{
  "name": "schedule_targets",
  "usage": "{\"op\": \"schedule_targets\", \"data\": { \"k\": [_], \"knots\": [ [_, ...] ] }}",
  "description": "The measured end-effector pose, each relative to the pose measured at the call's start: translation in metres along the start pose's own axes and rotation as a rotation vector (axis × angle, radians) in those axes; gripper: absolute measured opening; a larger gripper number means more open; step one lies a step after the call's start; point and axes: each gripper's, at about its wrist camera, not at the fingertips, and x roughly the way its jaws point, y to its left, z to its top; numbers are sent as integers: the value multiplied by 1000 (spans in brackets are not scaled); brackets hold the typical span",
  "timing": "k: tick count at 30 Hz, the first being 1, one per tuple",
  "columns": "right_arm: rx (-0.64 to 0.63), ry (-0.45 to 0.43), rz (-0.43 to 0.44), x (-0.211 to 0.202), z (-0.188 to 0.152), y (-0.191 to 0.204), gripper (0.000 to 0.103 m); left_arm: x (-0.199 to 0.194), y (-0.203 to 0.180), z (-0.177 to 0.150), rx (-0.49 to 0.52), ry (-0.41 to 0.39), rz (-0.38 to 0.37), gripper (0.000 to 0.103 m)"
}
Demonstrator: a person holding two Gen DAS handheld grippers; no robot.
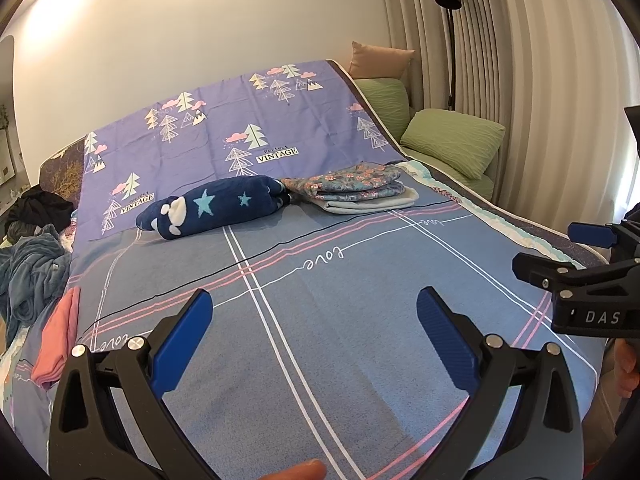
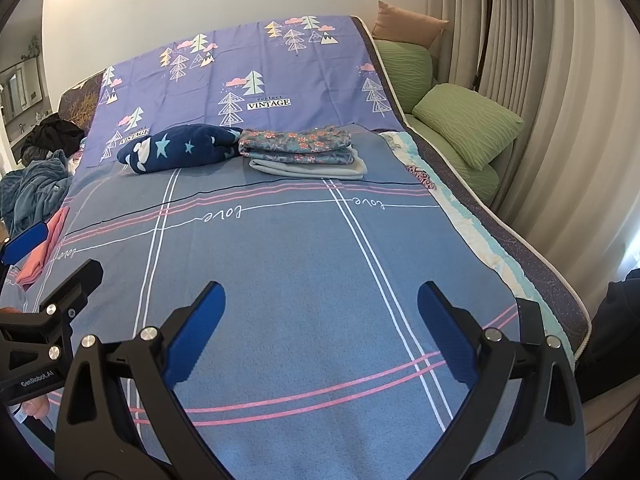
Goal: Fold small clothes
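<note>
Both hand-held grippers hang over the near part of the bed (image 2: 304, 280), empty. The left hand-held gripper (image 1: 314, 334) has its jaws spread wide, nothing between them; the right hand-held gripper (image 2: 322, 330) the same, wide and empty, and it shows in the left view at the right edge, just beside the left one. The bare blue stretch of bed under them looks kept clear as the folding spot. Finished pieces sit at the far side of that stretch: a folded stack (image 2: 302, 152), floral layers on a pale one, edges squared, and touching its left end a navy star bundle (image 2: 178, 148), rolled more than folded. Parked there, I'd guess, to keep them out of the working area. Unfolded clothes lie off the left edge: a pink garment (image 1: 58, 338) draped on the bed's corner, nearest the left hand-held gripper, then a blue-grey heap (image 1: 30, 276) and a dark heap (image 1: 38, 208) beyond. Pink one is likely next, since it's closest. Green pillows (image 2: 466, 122) far right, not involved.
</note>
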Motion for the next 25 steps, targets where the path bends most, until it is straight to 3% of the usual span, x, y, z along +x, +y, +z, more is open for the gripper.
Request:
{"op": "schedule_targets", "data": {
  "k": [12, 25],
  "knots": [
    [-3, 6, 2, 2, -3, -1, 99, 5, 5, -2, -51, 31, 13, 102],
    [-1, 13, -1, 3, -6, -3, 99, 5, -7, -2, -3, 31, 33, 102]
  ]
}}
